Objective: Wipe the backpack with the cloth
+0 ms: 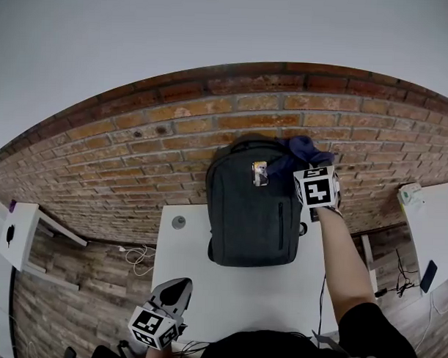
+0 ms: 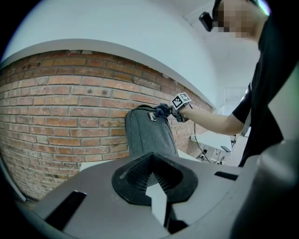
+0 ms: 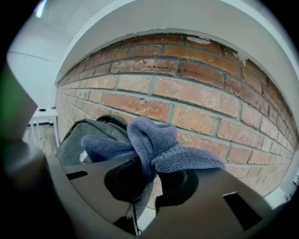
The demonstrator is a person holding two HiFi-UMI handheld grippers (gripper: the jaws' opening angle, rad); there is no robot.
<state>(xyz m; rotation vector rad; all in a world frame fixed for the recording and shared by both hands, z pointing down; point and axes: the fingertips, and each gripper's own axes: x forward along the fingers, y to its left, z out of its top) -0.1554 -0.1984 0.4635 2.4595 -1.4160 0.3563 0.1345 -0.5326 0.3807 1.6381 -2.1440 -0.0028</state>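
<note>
A dark grey backpack (image 1: 254, 205) stands on the white table (image 1: 227, 292), leaning against the brick wall, with a small tag (image 1: 260, 174) near its top. My right gripper (image 1: 304, 167) is shut on a blue cloth (image 1: 302, 154), which it holds at the bag's upper right corner. In the right gripper view the cloth (image 3: 154, 144) bunches out of the jaws, with the backpack (image 3: 81, 137) to the left behind it. My left gripper (image 1: 176, 289) hovers at the table's near left corner, shut and holding nothing. From there the backpack (image 2: 149, 135) and cloth (image 2: 162, 110) appear far ahead.
The brick wall (image 1: 137, 149) runs right behind the bag. A round cap (image 1: 178, 222) sits in the table's far left corner. A white side table (image 1: 20, 233) stands at the left, a white cable (image 1: 137, 256) lies on the floor, and another white desk (image 1: 435, 219) stands at the right.
</note>
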